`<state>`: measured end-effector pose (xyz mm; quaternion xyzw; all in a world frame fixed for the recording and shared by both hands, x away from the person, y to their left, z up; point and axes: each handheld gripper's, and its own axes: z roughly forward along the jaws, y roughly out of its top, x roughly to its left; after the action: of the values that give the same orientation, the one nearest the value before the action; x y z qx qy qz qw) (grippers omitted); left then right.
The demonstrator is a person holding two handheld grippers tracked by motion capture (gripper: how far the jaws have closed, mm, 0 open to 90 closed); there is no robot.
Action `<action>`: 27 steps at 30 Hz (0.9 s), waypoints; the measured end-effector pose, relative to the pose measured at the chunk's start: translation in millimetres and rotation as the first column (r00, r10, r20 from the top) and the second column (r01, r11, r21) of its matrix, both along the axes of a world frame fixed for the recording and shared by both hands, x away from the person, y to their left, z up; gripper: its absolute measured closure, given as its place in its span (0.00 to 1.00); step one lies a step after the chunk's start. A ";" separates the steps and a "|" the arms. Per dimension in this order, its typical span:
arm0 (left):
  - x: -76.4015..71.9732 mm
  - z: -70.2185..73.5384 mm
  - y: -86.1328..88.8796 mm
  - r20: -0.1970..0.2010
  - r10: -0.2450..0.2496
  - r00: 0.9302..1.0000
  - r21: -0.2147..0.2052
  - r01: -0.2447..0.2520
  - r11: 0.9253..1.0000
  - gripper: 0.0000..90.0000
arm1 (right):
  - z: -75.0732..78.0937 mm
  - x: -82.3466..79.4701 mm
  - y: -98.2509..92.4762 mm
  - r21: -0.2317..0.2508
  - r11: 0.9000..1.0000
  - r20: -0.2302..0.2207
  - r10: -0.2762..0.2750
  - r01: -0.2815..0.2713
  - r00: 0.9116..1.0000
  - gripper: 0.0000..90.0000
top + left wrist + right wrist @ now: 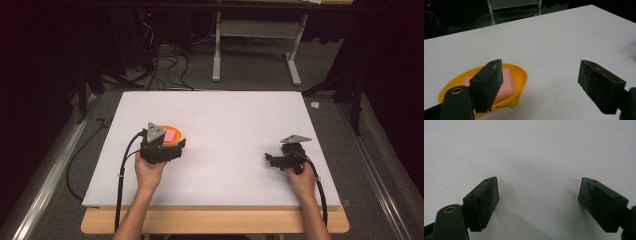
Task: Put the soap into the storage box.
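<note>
In the left gripper view, the left gripper stands with its jaws wide apart and nothing between them. The yellow dish sits at lower left of the frame, partly behind the left-hand jaw, with the pink soap bar lying in it. In the high view, the dish lies just beyond this gripper, left of centre on the white board. The right gripper, lower right, is well apart from the dish; the right gripper view shows its jaws wide over bare board.
</note>
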<state>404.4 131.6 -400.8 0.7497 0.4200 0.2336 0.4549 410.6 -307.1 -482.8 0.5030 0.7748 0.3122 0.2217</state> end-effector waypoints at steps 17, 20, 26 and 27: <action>-8.8 -5.8 -7.5 -0.019 -0.039 0.999 -0.023 0.039 0.999 0.23 | 0.0 -0.4 0.2 -0.001 1.000 0.001 0.000 0.000 1.000 0.19; -9.6 -7.3 -9.9 -0.021 -0.045 0.999 -0.032 0.045 0.998 0.23 | 0.0 -0.5 0.2 0.000 1.000 0.001 0.000 0.000 1.000 0.19; -11.9 -10.2 -16.2 -0.029 -0.070 0.997 -0.040 0.069 0.997 0.23 | 0.0 -0.6 0.4 0.001 1.000 -0.001 -0.002 0.002 1.000 0.19; -12.2 -10.7 -17.0 -0.030 -0.073 0.997 -0.041 0.072 0.997 0.23 | 0.1 -0.7 0.4 0.001 1.000 -0.001 -0.002 0.002 1.000 0.20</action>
<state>392.2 114.5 -411.5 0.7587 0.4043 0.1966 0.4714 410.0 -306.7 -482.8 0.5043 0.7742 0.3121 0.2213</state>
